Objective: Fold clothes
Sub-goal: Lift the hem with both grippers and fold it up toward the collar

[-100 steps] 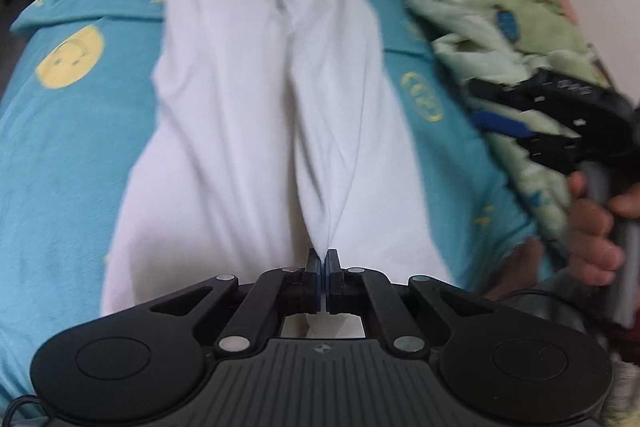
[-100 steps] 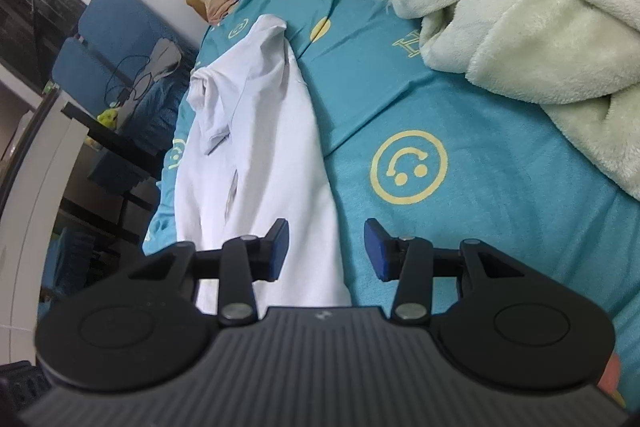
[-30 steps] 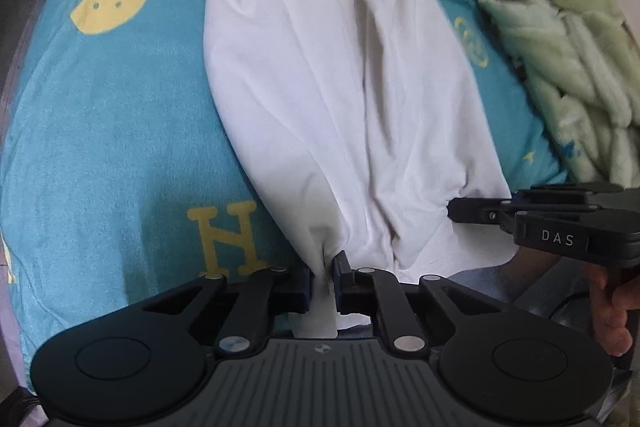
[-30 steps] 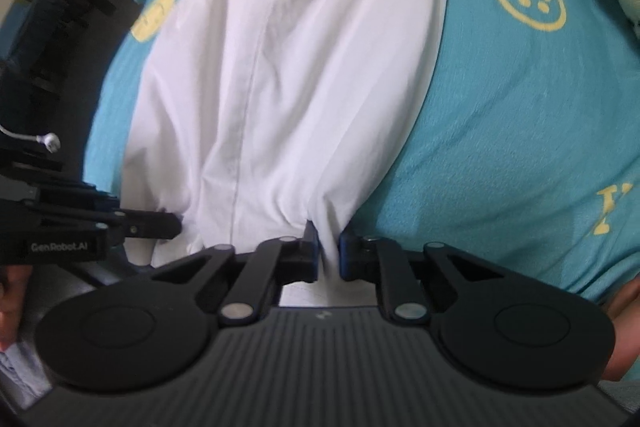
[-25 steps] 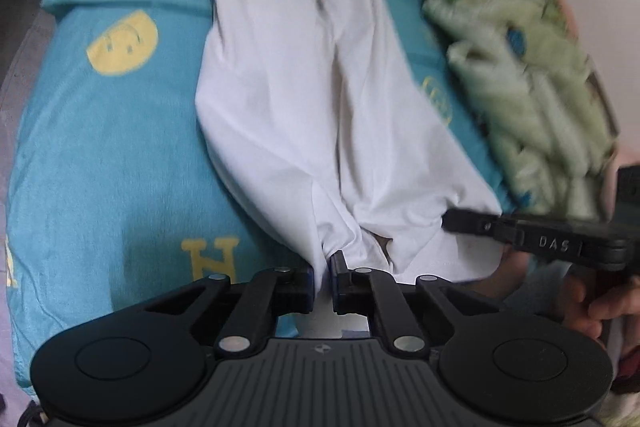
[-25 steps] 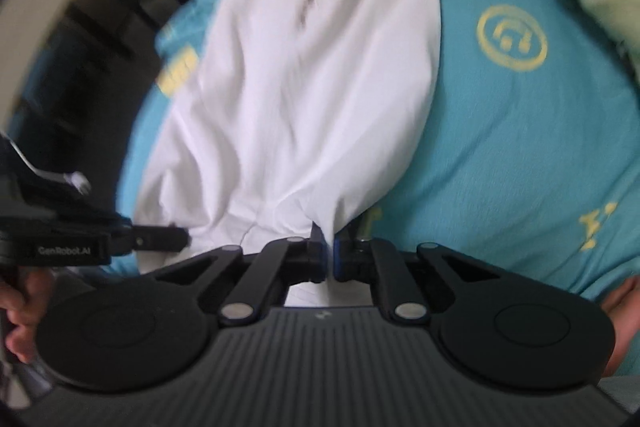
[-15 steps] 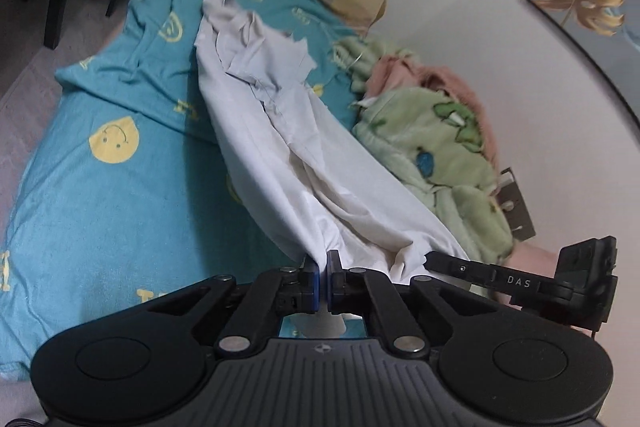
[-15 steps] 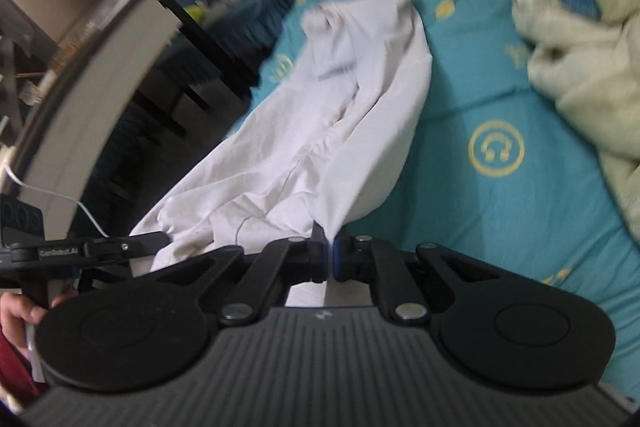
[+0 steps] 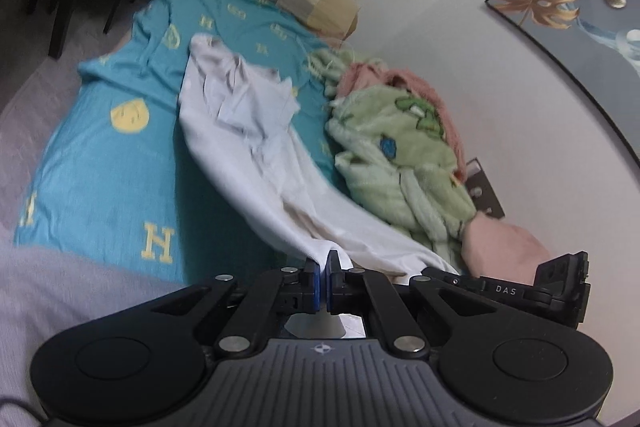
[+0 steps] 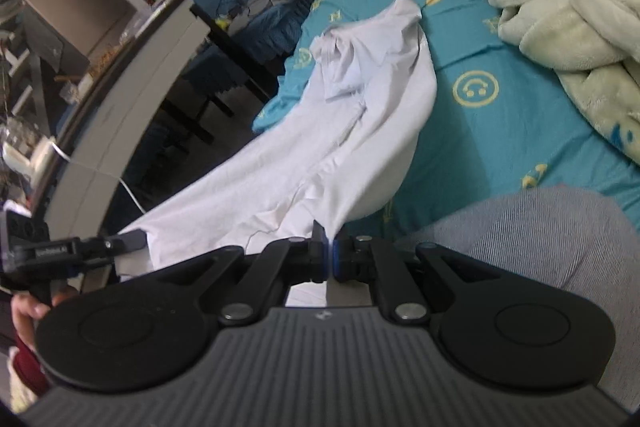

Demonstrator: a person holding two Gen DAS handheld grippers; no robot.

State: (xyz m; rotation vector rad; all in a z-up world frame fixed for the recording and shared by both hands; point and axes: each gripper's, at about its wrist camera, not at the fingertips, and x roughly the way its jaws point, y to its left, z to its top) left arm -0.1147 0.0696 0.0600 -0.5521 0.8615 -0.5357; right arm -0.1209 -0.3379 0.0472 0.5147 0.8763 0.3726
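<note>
Both the left gripper (image 9: 323, 277) and right gripper (image 10: 329, 259) clench the hem of the white cotton garment (image 9: 256, 147), lifting it taut off the teal printed bedsheet (image 9: 112, 163), likely to fold it.

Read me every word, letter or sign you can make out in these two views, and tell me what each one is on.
"DAS": on the right gripper, seen from the left camera.
"H": yellow letters, repeated on the blue bedsheet.
Smiley faces: yellow signs on the same sheet.
Label on the left gripper, seen from the right camera: too blurred to read.

At frame bottom the left gripper (image 9: 323, 269) is pinching the white garment's (image 9: 256, 151) hem — cloth stretching toward upper left over the teal bedsheet (image 9: 100, 163).
</note>
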